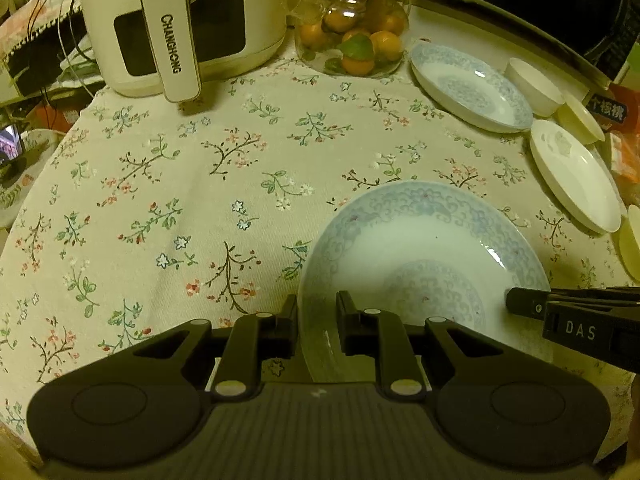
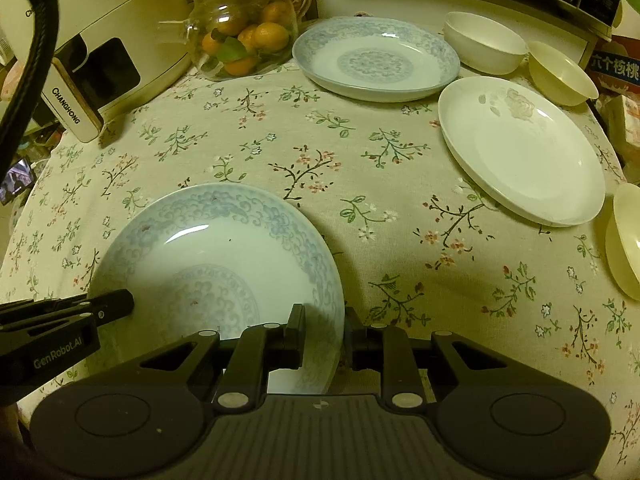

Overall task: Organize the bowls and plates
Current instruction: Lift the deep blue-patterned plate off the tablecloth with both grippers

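A blue-patterned plate (image 1: 424, 248) lies near me on the floral tablecloth; it also shows in the right wrist view (image 2: 216, 248). My left gripper (image 1: 318, 314) is shut on its left rim. My right gripper (image 2: 324, 326) is shut on its right rim, and its finger (image 1: 528, 304) shows in the left wrist view. A second blue-patterned plate (image 2: 376, 58) lies at the back. A white plate (image 2: 520, 148) lies at the right. A white bowl (image 2: 484, 42) and a cream bowl (image 2: 560, 72) stand behind it. Another cream bowl (image 2: 624, 240) sits at the right edge.
A white Changhong appliance (image 1: 180, 20) stands at the back left. A glass jar of oranges (image 1: 352, 32) stands beside it. A dark microwave (image 1: 540, 4) sits at the back right. Boxes (image 2: 616, 68) crowd the right edge. The floral tablecloth (image 1: 200, 200) covers the table.
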Motion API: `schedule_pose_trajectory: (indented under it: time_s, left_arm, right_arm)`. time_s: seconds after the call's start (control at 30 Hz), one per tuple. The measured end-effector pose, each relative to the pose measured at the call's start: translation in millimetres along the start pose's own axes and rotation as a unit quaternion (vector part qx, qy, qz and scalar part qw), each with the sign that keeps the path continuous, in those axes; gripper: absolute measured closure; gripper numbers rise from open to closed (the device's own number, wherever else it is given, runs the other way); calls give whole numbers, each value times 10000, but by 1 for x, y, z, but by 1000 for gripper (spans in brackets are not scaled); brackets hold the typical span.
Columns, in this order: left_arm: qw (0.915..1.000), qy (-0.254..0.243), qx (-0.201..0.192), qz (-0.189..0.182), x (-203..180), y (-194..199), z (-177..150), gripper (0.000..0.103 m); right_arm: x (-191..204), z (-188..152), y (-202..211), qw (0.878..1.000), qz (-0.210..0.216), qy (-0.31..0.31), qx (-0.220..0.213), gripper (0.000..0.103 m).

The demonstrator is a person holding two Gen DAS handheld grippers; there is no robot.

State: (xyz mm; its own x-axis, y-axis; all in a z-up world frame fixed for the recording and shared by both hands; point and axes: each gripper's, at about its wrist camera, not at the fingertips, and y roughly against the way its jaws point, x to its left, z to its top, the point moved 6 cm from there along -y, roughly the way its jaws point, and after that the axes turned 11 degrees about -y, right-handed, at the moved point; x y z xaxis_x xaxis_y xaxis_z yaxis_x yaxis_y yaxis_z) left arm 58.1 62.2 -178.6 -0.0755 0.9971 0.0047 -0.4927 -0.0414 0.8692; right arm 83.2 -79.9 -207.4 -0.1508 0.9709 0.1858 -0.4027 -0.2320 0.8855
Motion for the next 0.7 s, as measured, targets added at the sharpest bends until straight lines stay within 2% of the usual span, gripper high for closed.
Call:
schedule_pose_trajectory:
  time_s: [0.7]
  left_arm:
    - [9999,17,89,58,0,-4,1,82]
  right_arm:
    - [1,-1,1,9999,-35,137,-18,82]
